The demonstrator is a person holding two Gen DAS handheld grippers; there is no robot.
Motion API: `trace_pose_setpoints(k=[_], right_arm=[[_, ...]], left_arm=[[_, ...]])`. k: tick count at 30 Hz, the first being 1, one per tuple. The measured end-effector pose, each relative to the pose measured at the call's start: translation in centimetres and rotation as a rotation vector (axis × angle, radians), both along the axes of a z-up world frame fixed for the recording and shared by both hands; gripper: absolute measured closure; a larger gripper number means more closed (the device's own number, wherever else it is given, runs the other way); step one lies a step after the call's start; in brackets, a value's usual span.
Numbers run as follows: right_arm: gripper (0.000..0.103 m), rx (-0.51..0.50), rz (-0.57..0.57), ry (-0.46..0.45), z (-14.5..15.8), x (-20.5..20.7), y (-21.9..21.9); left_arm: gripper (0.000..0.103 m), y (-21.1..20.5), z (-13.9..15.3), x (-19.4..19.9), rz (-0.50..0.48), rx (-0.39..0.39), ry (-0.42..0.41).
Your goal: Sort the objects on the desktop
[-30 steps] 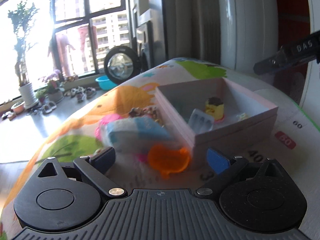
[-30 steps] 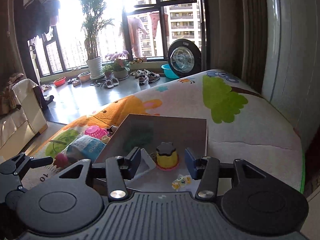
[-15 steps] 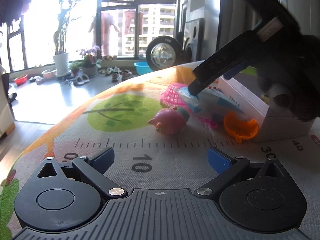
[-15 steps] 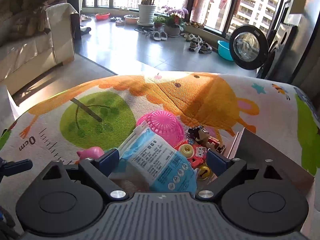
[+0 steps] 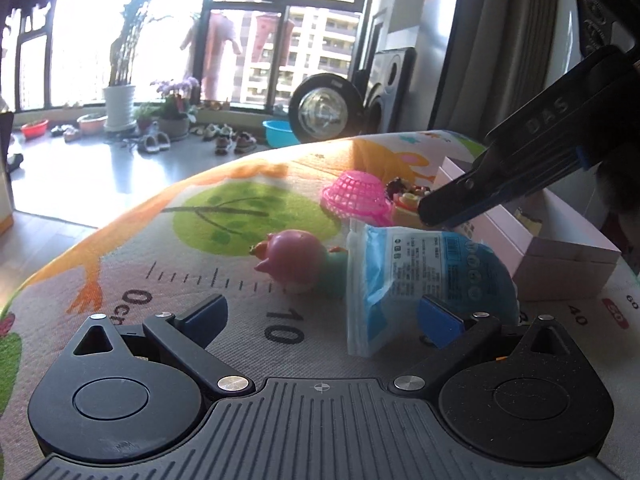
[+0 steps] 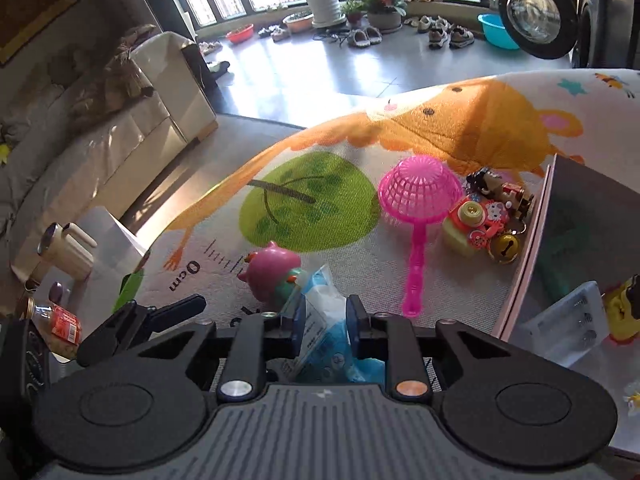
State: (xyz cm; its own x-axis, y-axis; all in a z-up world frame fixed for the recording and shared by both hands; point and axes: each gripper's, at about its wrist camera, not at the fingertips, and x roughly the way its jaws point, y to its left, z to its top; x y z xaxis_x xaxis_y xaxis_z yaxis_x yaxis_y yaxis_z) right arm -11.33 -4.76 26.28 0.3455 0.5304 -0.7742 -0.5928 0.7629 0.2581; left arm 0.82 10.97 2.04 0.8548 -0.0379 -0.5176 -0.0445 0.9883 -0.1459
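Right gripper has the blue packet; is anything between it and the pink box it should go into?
Nothing visible blocks it. The right gripper, whose jaws have just been closing, pinches the blue packet, and the box sits just to its right with its top open. The pink strainer and small toys lie farther back, off that line.

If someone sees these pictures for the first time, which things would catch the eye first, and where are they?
The eye goes first to the blue packet, pinched between the fingers of the right gripper, whose jaws have just been closing on it. Beyond it on the printed mat lie a bright pink strainer and a pink pig toy, with a pale pink box at the right. The left gripper is open over the mat.
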Motion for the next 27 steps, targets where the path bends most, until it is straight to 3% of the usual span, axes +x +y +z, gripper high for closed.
trace_pose_setpoints(k=[3, 7, 10, 15, 20, 21, 22, 23, 27], right_arm=[[0.078, -0.002, -0.009, -0.134, 1.8, -2.7, -2.6], [0.041, -0.087, 0.003, -0.257, 0.7, -5.9, -4.5], [0.039, -0.134, 0.033, -0.315, -0.9, -6.7, -4.2], [0.02, -0.121, 0.092, -0.37, -3.4, -5.2, -1.0], [0.022, -0.145, 0.108, -0.34, -6.3, -3.7, 1.4], [0.028, -0.157, 0.112, -0.37, -6.5, -4.2, 1.4], [0.048, -0.163, 0.123, -0.358, -6.4, -4.7, 1.3], [0.052, -0.157, 0.118, -0.314, -6.2, -5.0, 0.9], [0.053, -0.14, 0.079, -0.271, -5.8, -7.1, -2.2]], left_arm=[[0.0, -0.7, 0.1, -0.2, -0.013, 0.032, -0.005], [0.0, -0.7, 0.1, -0.2, 0.009, 0.045, 0.013], [0.0, -0.1, 0.2, -0.3, 0.061, 0.071, 0.055], [0.0, 0.7, 0.4, -0.9, 0.116, 0.154, 0.138], [0.0, 1.7, 1.9, -2.1, 0.152, 0.173, 0.118], [0.0, 1.9, 2.2, -2.3, 0.156, 0.169, 0.111], [0.0, 2.0, 2.4, -2.5, 0.158, 0.167, 0.107], [0.0, 2.1, 2.5, -2.7, 0.157, 0.166, 0.106], [0.0, 1.4, 2.7, -2.6, 0.131, 0.156, 0.106]])
